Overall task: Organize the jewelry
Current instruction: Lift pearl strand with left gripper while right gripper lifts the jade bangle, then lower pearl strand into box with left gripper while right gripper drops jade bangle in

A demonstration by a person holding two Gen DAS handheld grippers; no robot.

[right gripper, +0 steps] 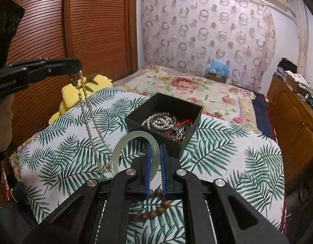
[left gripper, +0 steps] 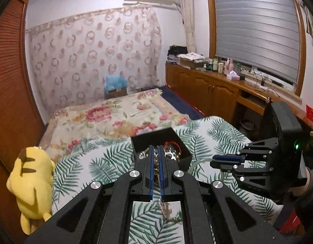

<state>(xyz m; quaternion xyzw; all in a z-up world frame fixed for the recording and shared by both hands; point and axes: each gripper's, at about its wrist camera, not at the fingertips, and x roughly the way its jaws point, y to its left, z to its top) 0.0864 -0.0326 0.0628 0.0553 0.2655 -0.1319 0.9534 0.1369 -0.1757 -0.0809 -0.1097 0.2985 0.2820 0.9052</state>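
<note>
A black open box (right gripper: 164,109) sits on a palm-leaf cloth and holds silver bead strands and red-wire pieces (right gripper: 166,122). My left gripper (left gripper: 155,152) is shut on a pearl necklace (right gripper: 91,122) and holds it in the air left of the box, its end trailing on the cloth. My right gripper (right gripper: 155,150) is shut on a pale green jade bangle (right gripper: 124,142), just in front of the box. A brown wooden bead bracelet (right gripper: 156,209) lies on the cloth under the right gripper. The right gripper (left gripper: 217,160) also shows in the left wrist view.
A yellow plush toy (left gripper: 32,183) lies at the left edge of the cloth. A flowered bedspread (left gripper: 115,116) lies beyond the box. A wooden cabinet (left gripper: 207,85) with bottles stands at the right, and a slatted wooden wardrobe (right gripper: 85,30) at the left.
</note>
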